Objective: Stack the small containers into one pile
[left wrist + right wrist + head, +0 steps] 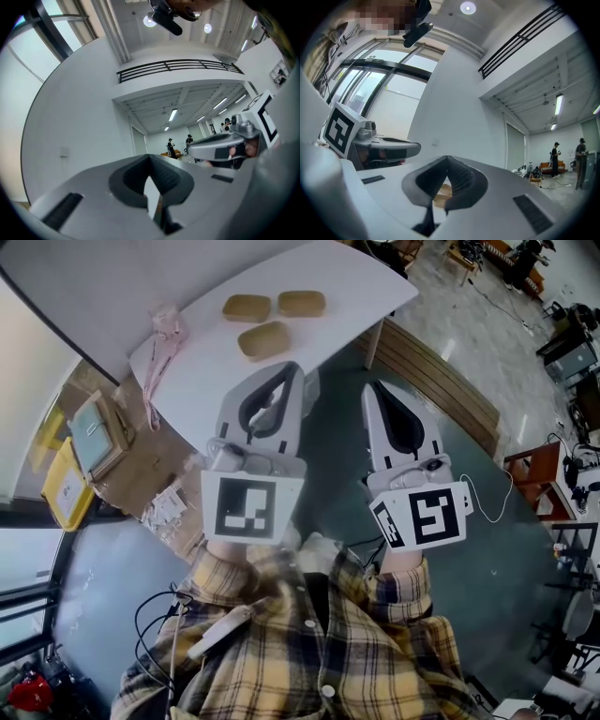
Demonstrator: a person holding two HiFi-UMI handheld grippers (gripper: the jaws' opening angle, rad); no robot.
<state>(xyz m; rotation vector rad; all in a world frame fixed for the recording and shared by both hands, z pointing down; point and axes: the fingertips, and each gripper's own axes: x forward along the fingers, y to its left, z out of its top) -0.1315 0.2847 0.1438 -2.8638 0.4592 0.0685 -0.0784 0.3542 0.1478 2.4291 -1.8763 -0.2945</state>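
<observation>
While my left gripper (279, 373) and right gripper (379, 390) both hang pinched closed and empty by the white table (337, 277), the 3 small containers (263, 339) lie unstacked there, and reaching in without opening would just shove one away.

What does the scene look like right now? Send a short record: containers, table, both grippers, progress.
containers: three tan containers, lying singly near each other on the table, none stacked
table: white table, with a pink strap at its left end
left gripper: shut, empty, tip just short of the nearest container
right gripper: shut, empty, beside the left one, off the table's edge
progress: pile not started
</observation>
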